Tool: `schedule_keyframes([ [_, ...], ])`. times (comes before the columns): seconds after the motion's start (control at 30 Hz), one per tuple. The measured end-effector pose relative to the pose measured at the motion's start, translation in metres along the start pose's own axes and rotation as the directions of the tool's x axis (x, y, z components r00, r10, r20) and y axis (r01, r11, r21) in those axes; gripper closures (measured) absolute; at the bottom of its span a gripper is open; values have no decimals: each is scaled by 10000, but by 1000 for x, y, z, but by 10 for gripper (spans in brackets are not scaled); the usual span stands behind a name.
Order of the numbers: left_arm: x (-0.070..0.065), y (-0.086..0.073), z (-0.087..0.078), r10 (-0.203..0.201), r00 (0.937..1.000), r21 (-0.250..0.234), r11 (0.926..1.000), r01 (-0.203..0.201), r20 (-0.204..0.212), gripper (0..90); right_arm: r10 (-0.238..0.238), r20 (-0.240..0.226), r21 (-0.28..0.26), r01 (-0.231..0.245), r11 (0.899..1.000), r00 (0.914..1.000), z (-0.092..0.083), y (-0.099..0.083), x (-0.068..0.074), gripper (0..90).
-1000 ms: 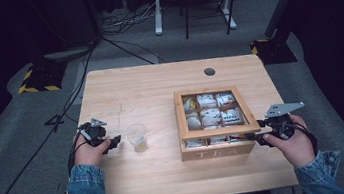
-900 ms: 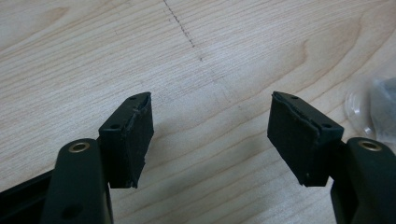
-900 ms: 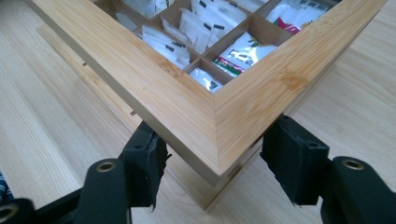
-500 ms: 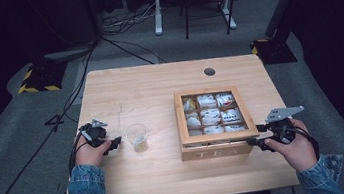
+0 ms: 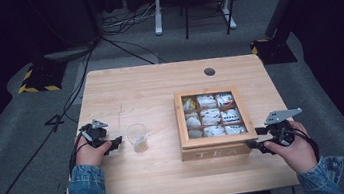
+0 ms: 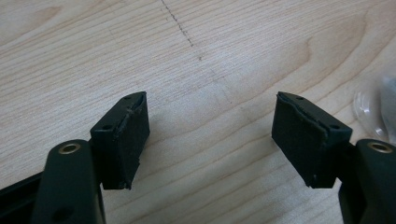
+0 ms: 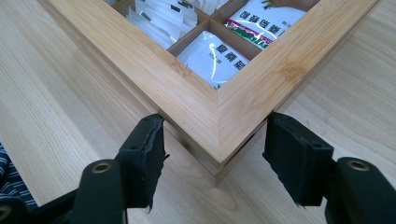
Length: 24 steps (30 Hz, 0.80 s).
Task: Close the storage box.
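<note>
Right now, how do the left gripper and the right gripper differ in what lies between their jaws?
The left gripper has only bare table between its jaws, with the plastic cup beside it. The right gripper straddles a corner of the wooden tea box. Both are open.

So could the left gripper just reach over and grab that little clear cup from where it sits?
Probably yes. The left gripper sits right beside the clear cup with its jaws open and only bare table between them; the tea box stands well off on the other side.
</note>
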State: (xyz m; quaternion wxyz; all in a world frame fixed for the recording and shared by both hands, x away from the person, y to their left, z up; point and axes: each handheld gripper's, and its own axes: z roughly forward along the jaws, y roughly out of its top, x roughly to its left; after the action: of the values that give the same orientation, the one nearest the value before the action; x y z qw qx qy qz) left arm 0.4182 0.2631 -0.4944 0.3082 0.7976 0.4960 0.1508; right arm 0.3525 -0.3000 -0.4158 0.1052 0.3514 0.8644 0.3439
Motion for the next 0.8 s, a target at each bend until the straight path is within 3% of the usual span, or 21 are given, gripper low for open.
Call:
schedule_keyframes([
  [0.1,0,0,1,34,10000,-45,10000,-34,-18,275,-70,7,129,70,9999,10000,1,0,0,377],
  [0.13,0,0,1,35,10000,-58,10000,-35,-20,275,-40,-24,274,41,9996,10000,2,0,0,335],
  [0.2,0,0,1,79,10000,-64,9999,-79,-2,274,106,-20,-266,-107,9996,9999,1,-1,-1,357],
  [0.5,-2,-2,3,280,9995,-179,9994,-282,-124,261,213,98,-859,-203,9961,9997,-9,2,-5,332],
  [0.7,-3,-10,4,369,9992,-782,9962,-382,-181,233,410,299,-1955,-344,9801,9987,-16,6,-17,286],
  [0.8,-5,-12,3,321,9993,-784,9964,-336,-211,234,632,444,-2358,-510,9705,9970,-17,7,-27,264],
])
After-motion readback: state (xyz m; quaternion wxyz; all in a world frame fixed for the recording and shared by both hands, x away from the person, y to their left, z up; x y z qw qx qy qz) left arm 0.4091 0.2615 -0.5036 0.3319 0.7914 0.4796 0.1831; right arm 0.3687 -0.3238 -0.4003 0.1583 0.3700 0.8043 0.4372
